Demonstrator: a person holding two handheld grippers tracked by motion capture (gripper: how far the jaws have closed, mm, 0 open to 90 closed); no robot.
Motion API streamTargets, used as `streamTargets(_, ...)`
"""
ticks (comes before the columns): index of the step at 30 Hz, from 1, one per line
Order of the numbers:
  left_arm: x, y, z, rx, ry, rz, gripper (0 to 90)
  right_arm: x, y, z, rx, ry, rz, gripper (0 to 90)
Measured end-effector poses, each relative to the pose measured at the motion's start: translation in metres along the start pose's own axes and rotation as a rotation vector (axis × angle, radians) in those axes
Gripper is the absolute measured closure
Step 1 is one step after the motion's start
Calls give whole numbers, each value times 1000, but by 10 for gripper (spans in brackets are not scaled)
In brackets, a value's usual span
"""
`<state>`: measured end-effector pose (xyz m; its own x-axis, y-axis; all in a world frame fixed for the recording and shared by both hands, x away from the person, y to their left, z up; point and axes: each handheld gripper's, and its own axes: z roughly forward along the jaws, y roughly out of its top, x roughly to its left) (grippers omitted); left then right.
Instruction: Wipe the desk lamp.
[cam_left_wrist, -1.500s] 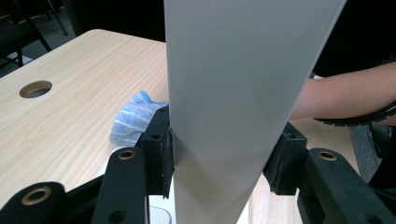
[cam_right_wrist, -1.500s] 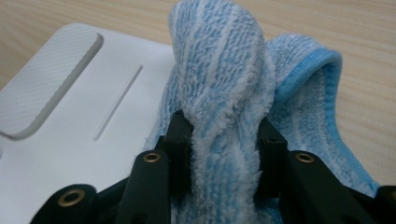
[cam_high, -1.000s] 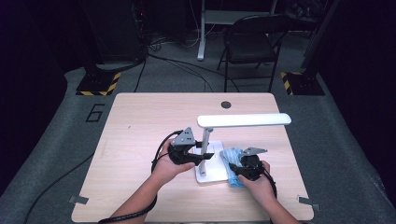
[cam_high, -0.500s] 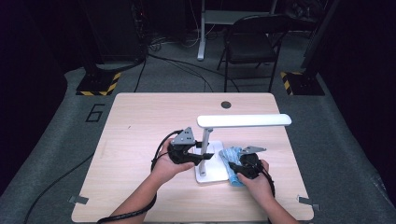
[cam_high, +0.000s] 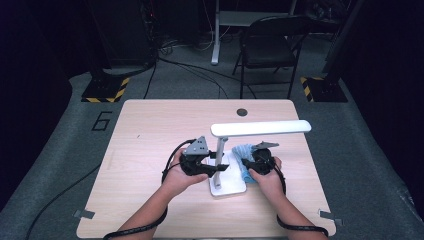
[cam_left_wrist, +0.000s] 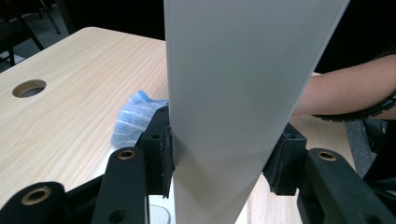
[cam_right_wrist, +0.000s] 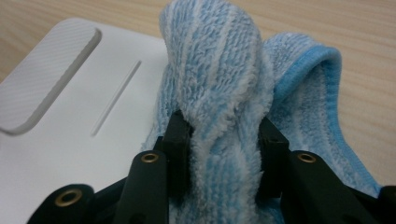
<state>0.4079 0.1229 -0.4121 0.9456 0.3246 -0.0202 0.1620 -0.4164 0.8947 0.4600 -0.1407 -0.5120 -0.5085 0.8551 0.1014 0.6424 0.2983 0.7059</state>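
**Lamp wipe-down: stem clamped, cloth on the base**

A white desk lamp with a flat rectangular base (cam_high: 227, 186), an upright stem (cam_left_wrist: 233, 93) and a long horizontal light bar (cam_high: 261, 128) stands near the front middle of the pale wooden table (cam_high: 150, 130). The left gripper (cam_high: 212, 166) is closed on the stem low down; in the left gripper view both pads press its flat sides. The right gripper (cam_high: 245, 163) clamps a bunched fold of blue-and-white striped terry cloth (cam_right_wrist: 219, 88), which lies over the right edge of the base and spills onto the table beside it. Its jaws have just been opening slightly, with the cloth between them and the pads pressed into the pile.

Judged step: wiping the base while the lamp is steadied.

Risks noted:
- The grip on the cloth appears to rest on a soft fold alone. Any further loosening could let the cloth slide out mid-stroke.
- A hard sideways stroke against the base could twist the lamp in the left grip, since the stem's faces are smooth.
- The loose cloth edge could catch on the base rim and drag the lamp toward the table's front.
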Motion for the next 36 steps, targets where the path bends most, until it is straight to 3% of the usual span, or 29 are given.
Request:
streamTargets(10, 1, -1, 0, -12, -9, -2, 521, -7, 21, 19, 0, -36, 24, 611)
streamTargets(20, 1, -2, 0, -14, -8, -1, 522, -8, 27, 26, -22, -52, 44, 636)
streamTargets(26, -3, 0, 2, -6, 28, -9, 523, -2, 19, 16, -10, -30, 11, 672)
streamTargets(32, -4, -1, 2, -14, 33, -9, 523, 0, 6, -1, 25, 40, -12, 671)
streamTargets(36, -5, -2, 2, -26, 36, -21, 524, 5, -8, -14, 20, 53, -28, 671)
